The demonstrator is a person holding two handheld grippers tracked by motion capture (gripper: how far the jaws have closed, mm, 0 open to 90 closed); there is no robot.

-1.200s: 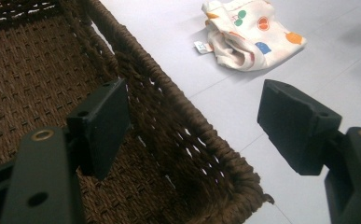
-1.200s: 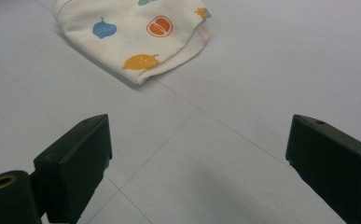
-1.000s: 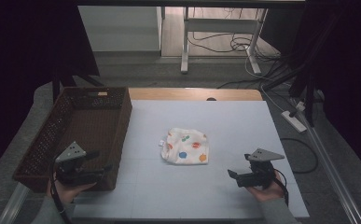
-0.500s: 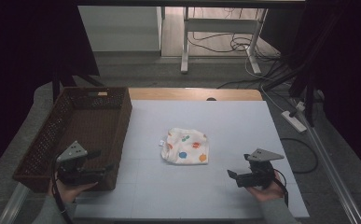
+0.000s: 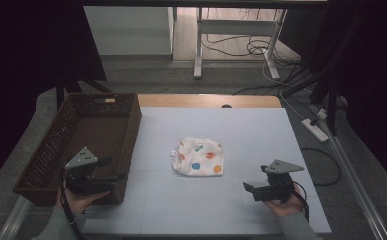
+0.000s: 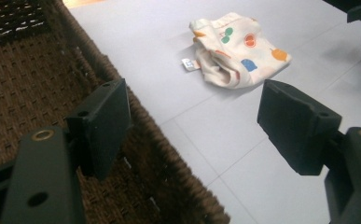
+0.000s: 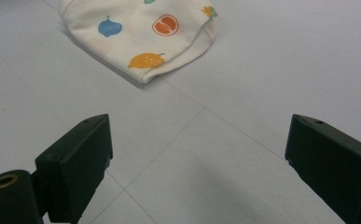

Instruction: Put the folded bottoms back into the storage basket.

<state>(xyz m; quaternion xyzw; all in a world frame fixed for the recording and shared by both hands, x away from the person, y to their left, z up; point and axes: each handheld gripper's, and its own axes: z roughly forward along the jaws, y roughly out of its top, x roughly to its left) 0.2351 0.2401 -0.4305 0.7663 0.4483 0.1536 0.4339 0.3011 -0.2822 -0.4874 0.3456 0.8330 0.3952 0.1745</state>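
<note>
The left gripper [image 5: 112, 179] hangs over the basket's [image 5: 71, 145] near wall, jaws wide and empty; the right gripper [image 5: 251, 189] is likewise agape, holding nothing. The cloth [image 5: 199, 156] lies mid-table between them. Best approach it low, pinching a folded edge, not the flat middle.

We see the basket [image 5: 56, 145] along the tabletop's [image 5: 261, 135] left edge. The folded cloth [image 5: 199, 156] lies mid-tabletop, well apart from the basket. The left gripper [image 5: 112, 176] sits at the basket's near right corner (over its rim); the right gripper [image 5: 249, 188] sits near the tabletop's near right corner.
</note>
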